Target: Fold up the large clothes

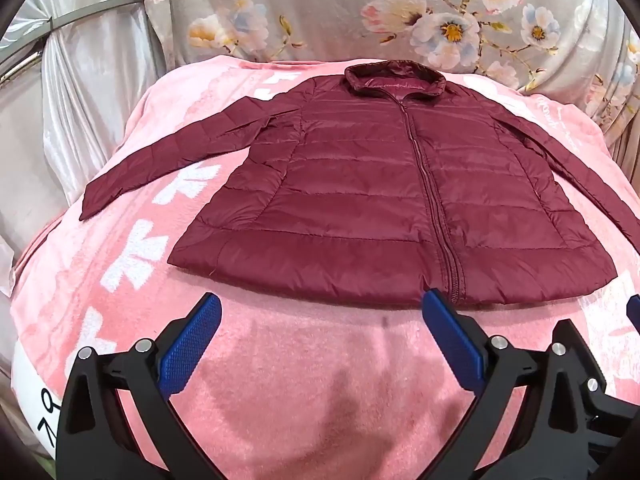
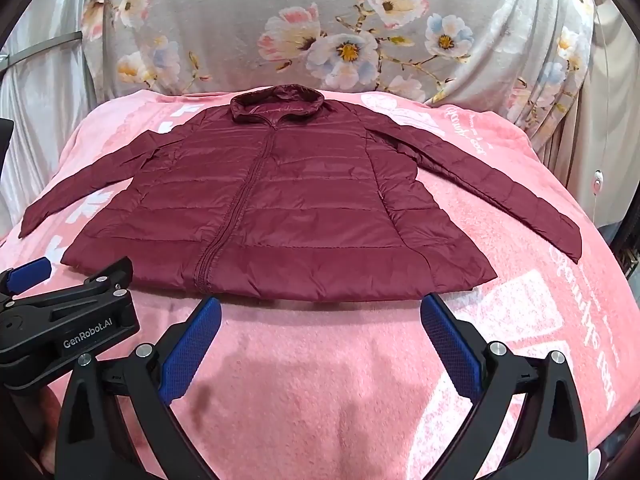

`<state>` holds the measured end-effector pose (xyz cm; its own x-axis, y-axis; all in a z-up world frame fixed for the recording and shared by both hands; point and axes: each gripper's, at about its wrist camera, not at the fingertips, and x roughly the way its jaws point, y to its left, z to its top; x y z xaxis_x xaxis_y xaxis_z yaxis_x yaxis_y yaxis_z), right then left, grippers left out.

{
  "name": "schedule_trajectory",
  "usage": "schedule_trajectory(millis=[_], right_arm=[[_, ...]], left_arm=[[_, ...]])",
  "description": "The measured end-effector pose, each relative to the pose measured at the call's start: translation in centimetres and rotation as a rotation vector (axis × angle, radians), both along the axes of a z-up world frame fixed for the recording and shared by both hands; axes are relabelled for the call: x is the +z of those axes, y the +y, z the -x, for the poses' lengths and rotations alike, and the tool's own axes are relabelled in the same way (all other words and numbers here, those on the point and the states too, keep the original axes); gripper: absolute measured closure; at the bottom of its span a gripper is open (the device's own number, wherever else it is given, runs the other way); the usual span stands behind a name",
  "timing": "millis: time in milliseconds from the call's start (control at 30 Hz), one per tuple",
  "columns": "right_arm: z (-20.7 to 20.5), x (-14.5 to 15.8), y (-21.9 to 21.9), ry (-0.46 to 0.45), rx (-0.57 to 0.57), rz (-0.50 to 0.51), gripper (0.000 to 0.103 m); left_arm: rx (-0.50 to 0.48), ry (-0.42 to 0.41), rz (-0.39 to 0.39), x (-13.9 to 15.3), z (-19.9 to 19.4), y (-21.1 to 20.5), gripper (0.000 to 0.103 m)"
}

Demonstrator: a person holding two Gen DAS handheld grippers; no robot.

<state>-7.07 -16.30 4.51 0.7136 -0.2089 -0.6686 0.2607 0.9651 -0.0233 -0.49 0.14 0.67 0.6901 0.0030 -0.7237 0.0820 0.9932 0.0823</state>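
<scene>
A dark red quilted puffer jacket lies flat, zipped and face up, on a pink blanket. Its collar points away and both sleeves are spread outward. It also shows in the right wrist view. My left gripper is open and empty, just short of the jacket's hem left of the zipper. My right gripper is open and empty, just short of the hem right of the zipper. The left gripper's body shows at the left of the right wrist view.
The pink blanket with white lettering covers a raised surface that drops off at left and right. A grey floral cloth hangs behind it. Silvery drapes hang at the far left.
</scene>
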Motion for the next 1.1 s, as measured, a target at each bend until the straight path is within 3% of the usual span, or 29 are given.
schedule_trajectory(millis=[1100], right_arm=[[0.4, 0.1, -0.4, -0.003, -0.001, -0.002, 0.005]], left_arm=[[-0.003, -0.005, 0.000, 0.1, -0.1, 1.0, 0.006]])
